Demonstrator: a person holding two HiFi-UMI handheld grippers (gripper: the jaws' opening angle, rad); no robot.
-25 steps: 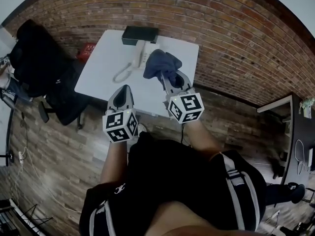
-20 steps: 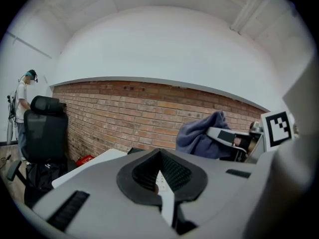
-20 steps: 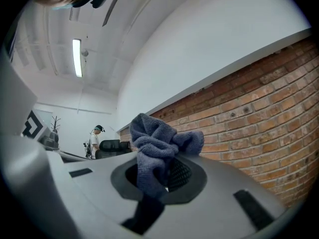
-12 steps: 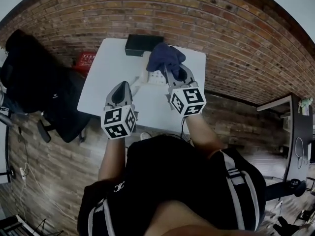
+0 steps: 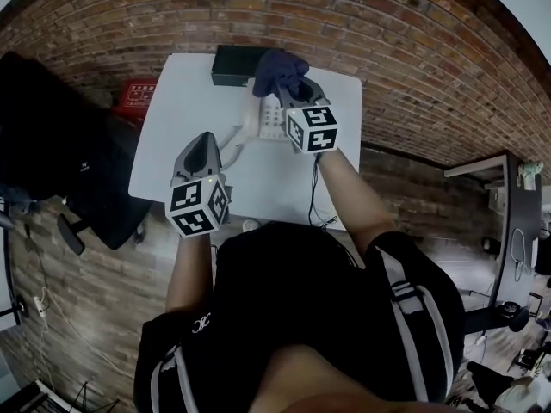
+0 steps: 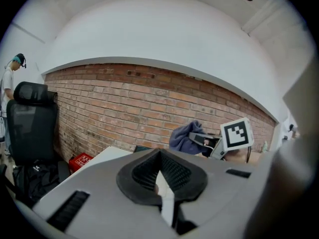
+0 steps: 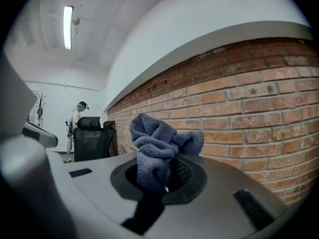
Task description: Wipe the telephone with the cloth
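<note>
Presently, we find the right gripper (image 5: 291, 95) pinching the bunched dark blue terry cloth (image 5: 279, 69), held over the far end of the white corded desk telephone (image 5: 269, 122), which sits at the 12 o'clock edge of the white rectangular counter (image 5: 168, 157). The left gripper (image 5: 203, 143), at 8 o'clock of the telephone, is pressed together and empty. We judge that wiping has not begun. We advise lowering the cloth onto the keypad and stroking lightly toward 6 o'clock.

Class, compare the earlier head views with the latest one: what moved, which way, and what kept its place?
The right tongs, shut on the blue cloth, carried it forward from beside the telephone to over its far end. The left tongs, shut and empty, stayed over the near edge of the table.
</note>
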